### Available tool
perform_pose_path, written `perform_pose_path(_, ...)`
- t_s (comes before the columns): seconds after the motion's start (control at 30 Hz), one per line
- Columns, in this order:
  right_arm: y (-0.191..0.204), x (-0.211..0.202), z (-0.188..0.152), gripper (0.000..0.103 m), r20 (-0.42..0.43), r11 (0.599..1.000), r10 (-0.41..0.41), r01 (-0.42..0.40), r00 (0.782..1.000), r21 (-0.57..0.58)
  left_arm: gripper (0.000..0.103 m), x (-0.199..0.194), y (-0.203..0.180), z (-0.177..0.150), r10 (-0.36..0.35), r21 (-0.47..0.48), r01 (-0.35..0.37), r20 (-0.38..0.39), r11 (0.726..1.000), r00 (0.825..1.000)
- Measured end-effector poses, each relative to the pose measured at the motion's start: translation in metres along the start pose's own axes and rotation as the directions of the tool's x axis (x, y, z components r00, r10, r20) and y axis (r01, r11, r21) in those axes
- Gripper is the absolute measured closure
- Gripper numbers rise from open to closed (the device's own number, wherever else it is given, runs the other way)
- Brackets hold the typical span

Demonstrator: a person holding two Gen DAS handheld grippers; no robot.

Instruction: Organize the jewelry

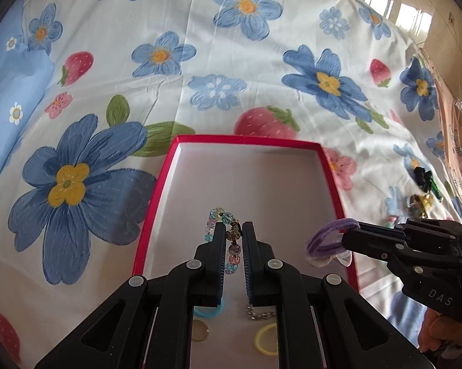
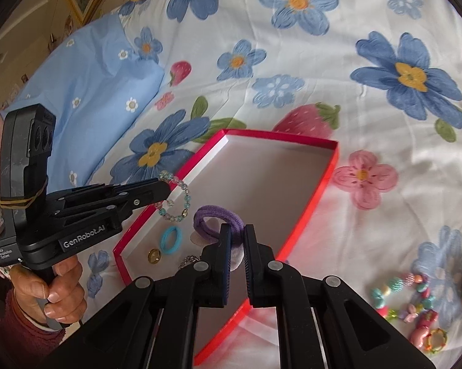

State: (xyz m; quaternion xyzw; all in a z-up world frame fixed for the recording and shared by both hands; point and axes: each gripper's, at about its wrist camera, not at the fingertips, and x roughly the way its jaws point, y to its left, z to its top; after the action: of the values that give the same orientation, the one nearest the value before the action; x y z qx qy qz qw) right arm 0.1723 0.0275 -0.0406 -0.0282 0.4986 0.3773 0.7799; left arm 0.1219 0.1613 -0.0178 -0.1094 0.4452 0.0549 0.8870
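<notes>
bed: floral sheet (image 1: 200, 61) | blue pillow (image 2: 86, 86) | bright window (image 1: 397, 12)

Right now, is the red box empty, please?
No. The red box already holds a blue ring, a gold piece and a chain.

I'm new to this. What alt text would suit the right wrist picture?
Two handheld tools hover over an open red box on a flowered bedsheet: the right tool grips a purple hair tie, the left tool a beaded bracelet.
</notes>
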Motion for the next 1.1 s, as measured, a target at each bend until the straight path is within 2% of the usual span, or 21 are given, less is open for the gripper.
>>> perform_pose_path(0.5,0.002,0.056,0.000,0.095,-0.158,0.996,-0.053,0.041,0.986,-0.080,0.093,0.062,0.008,-0.007,0.042,0.010,-0.041,-0.090,0.999,0.995)
perform_pose_path(0.77,0.008,0.064,0.002,0.091,-0.180,0.990,-0.082,0.059,0.980,-0.131,0.092,0.075,0.013,-0.008,0.032,-0.009,-0.033,-0.109,0.999,0.994)
perform_pose_path(0.93,0.008,0.064,0.002,0.091,-0.183,0.991,-0.076,0.054,0.980,-0.123,0.091,0.078,0.015,-0.009,0.030,-0.020,-0.032,-0.117,0.999,0.993)
perform_pose_path(1.1,0.007,0.065,0.003,0.086,-0.181,0.992,-0.066,0.046,0.981,-0.114,0.091,0.077,0.015,-0.008,0.033,-0.024,-0.036,-0.114,0.999,0.993)
